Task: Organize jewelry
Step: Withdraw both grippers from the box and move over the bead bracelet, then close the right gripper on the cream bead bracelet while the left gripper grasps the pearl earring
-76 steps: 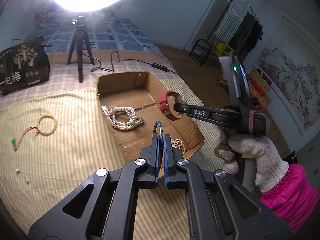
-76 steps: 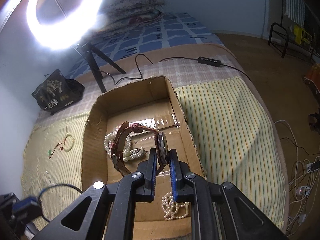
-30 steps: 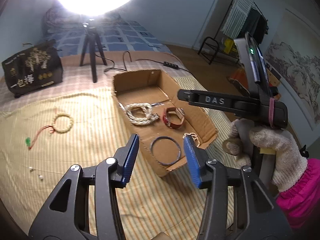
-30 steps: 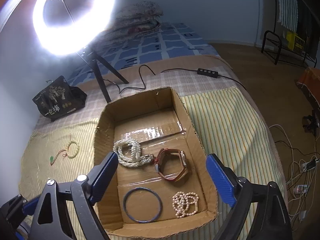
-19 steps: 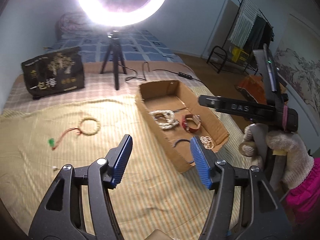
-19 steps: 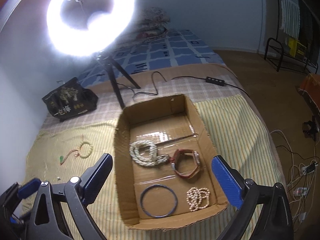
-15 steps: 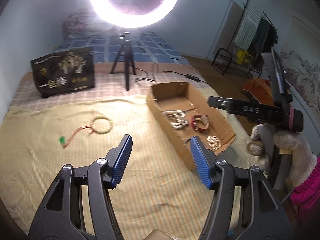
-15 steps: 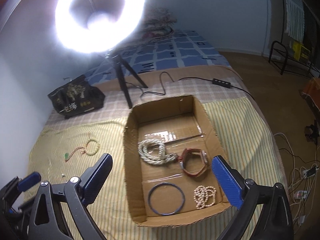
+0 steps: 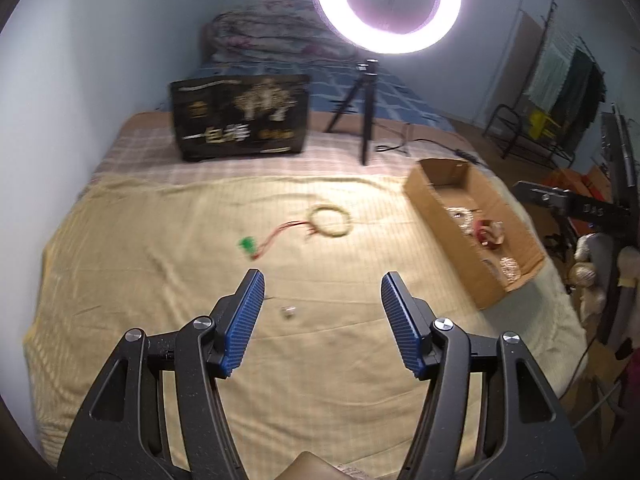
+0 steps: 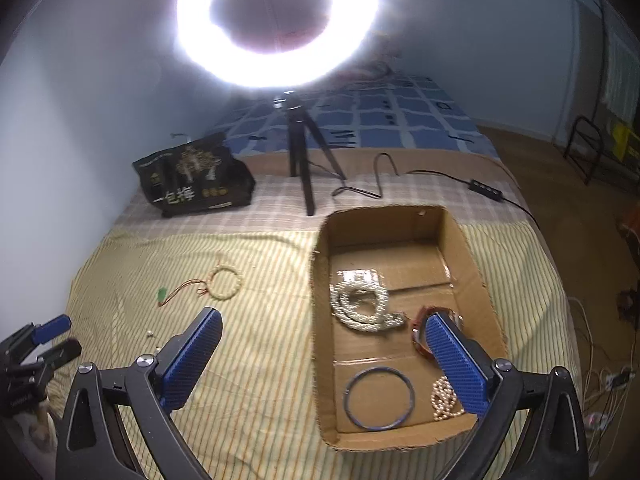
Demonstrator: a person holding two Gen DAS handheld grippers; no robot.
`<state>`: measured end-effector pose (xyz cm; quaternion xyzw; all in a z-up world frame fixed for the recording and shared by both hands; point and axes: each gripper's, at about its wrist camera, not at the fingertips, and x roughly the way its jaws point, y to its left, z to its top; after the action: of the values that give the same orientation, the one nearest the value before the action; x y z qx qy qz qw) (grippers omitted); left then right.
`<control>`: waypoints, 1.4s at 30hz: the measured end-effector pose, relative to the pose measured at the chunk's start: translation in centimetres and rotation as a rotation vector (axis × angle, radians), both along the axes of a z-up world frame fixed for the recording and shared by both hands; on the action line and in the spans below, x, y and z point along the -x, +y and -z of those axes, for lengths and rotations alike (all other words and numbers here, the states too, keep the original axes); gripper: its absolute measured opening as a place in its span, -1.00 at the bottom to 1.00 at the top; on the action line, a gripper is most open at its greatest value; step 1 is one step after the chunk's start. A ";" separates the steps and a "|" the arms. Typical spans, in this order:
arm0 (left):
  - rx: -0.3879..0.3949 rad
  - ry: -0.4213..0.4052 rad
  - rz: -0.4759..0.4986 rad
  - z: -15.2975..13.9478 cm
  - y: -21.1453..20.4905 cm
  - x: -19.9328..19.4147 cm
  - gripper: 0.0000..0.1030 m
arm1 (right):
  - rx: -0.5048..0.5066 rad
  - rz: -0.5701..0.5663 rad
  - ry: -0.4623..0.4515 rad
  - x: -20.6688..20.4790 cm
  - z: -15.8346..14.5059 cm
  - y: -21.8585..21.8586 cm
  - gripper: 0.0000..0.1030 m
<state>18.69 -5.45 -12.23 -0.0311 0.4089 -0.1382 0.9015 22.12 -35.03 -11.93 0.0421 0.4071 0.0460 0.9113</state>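
A cardboard box (image 10: 320, 300) on the striped bed cover holds a white rope necklace (image 10: 362, 304), a red watch (image 10: 418, 330), a blue bangle (image 10: 379, 398) and a pearl bracelet (image 10: 442, 398). The box (image 9: 448, 232) also shows at the right of the left wrist view. A beige bead bracelet (image 9: 330, 221) with a red cord and green pendant (image 9: 248, 246) lies on the cover, left of the box. A small earring (image 9: 288, 312) lies just ahead of my open, empty left gripper (image 9: 322, 320). My right gripper (image 10: 324, 354) is open and empty above the box's front left.
A ring light on a tripod (image 10: 298, 152) stands behind the box, its cable and switch (image 10: 484, 190) trailing right. A black printed bag (image 10: 192, 176) sits at the back left. Another small earring (image 10: 150, 334) lies on the cover. The bed edge drops off at the right.
The left gripper has swung left, away from the box, toward the loose bracelet and earring. The right gripper has drawn back and shifted left; both stay open.
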 end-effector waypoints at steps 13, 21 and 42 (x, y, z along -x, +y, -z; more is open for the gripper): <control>-0.050 0.075 -0.066 3.9 5.8 0.9 0.22 | 0.036 -0.127 0.013 -2.5 1.5 5.9 0.99; 0.006 0.091 0.004 6.4 4.9 0.2 0.20 | -0.032 -0.104 0.117 -5.5 4.6 7.3 0.75; -0.016 0.127 0.068 12.2 3.1 -5.5 -0.43 | -0.096 -0.117 0.270 -11.1 10.6 9.7 -0.19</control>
<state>24.24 -2.32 -24.42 -0.0186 0.4672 -0.1629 0.8688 33.23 -25.31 -22.54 0.0675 0.5250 0.1122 0.8410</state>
